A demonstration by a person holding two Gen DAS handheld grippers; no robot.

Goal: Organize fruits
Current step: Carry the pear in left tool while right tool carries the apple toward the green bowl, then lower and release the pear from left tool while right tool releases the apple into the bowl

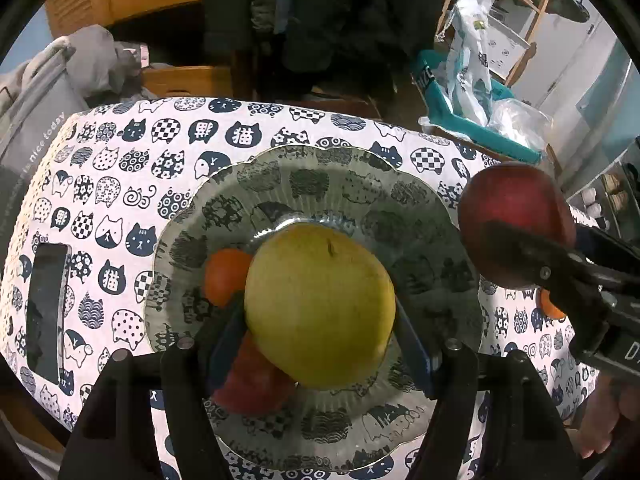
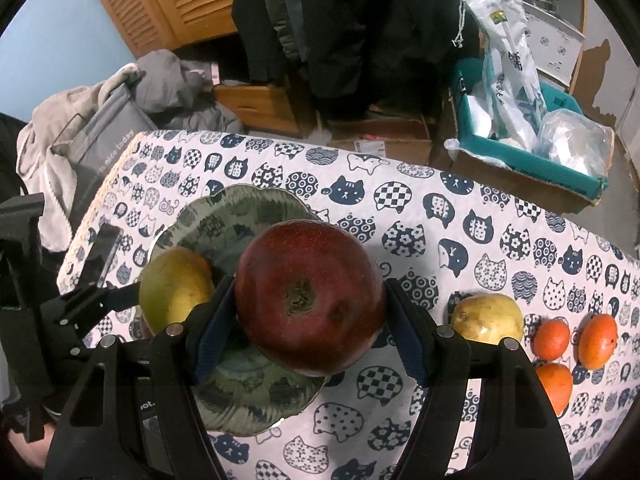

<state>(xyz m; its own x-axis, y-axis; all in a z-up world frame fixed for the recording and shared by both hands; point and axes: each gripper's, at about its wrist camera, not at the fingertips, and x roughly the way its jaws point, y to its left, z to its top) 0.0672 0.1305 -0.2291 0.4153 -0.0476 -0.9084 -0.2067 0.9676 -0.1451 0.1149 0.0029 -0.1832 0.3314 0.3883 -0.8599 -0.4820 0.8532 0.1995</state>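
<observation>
Your left gripper [image 1: 320, 320] is clamped on the yellow-green pear [image 1: 320, 308]: both blue pads press its sides, and it hangs over the middle of the glass plate [image 1: 360, 184]. Whether the pear's underside touches the plate, can't tell from here.

Your right gripper [image 2: 310, 320] is clamped on the big red apple [image 2: 310, 300], stem end facing the camera, pads on both flanks. In the left wrist view it sits over the plate's right rim, just beside the pear, not touching it.

Already on the plate, seen from the left wrist: one orange [image 1: 226, 276] at the pear's left, and a second red apple [image 1: 256, 380] low on the left, partly hidden behind the pear and the gripper's left finger. Contact with the pear isn't clear.

Off the plate, on the cat-print tablecloth [image 2: 460, 208] to the right in the right wrist view: another pear [image 2: 486, 318], then three tangerines [image 2: 574, 340] in a tight cluster, near each other and well apart from the plate.

A dark phone [image 1: 46, 312] lies flat on the cloth left of the plate.

Beyond the table: a teal box [image 2: 532, 160] holding plastic bags, grey clothing heaped at the left, wooden louvred doors at the back.

Both grippers point steeply down at the table.
</observation>
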